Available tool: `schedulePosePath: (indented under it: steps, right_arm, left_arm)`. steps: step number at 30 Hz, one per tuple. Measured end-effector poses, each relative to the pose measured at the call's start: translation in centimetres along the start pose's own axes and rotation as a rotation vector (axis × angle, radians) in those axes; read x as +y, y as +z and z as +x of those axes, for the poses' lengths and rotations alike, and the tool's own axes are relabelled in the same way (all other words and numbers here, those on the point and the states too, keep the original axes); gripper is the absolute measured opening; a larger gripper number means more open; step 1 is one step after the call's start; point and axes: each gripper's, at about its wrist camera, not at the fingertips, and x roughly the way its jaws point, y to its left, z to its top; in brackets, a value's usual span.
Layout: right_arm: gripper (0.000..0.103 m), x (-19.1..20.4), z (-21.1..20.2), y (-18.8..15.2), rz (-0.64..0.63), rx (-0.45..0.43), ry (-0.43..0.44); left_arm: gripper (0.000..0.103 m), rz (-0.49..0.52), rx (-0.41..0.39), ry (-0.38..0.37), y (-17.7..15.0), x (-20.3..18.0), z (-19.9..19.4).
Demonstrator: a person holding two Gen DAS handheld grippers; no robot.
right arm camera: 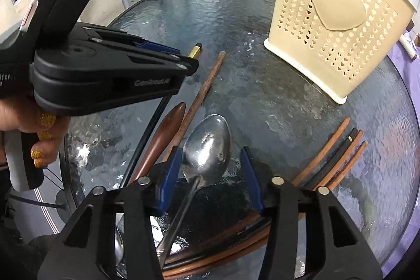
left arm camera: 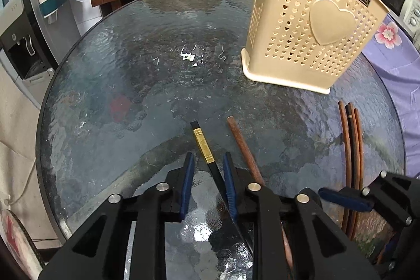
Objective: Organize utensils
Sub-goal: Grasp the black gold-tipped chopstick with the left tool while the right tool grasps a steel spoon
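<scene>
Fingers of left gripper (left arm camera: 208,164) narrowly bracket a black chopstick (left arm camera: 203,146) on the tabletop (left arm camera: 131,70); right gripper (right arm camera: 212,162) stands half-open around a spoon (right arm camera: 207,148), unclamped.

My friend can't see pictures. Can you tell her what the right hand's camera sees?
The right gripper hovers with open jaws around a metal spoon on a round glass table. Brown chopsticks lie at right, a cream holder stands behind, and the left gripper works at left.
</scene>
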Motion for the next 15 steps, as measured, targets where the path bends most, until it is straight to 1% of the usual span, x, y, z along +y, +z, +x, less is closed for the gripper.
schedulePosePath:
  steps: [3,7,15]
  right_arm:
    - [0.04,0.3,0.1,0.3,-0.002,0.005,0.0]
    - [0.04,0.5,0.0,0.4,-0.001,0.01,0.001]
    - [0.04,0.5,-0.1,0.3,-0.003,0.016,0.006]
  left_arm:
    - [0.016,-0.012,0.006,-0.01,0.3,0.1,0.2]
    - [0.014,-0.009,0.015,-0.005,0.7,-0.1,0.5]
    - [0.014,0.02,0.023,0.049,1.9,-0.7,1.3]
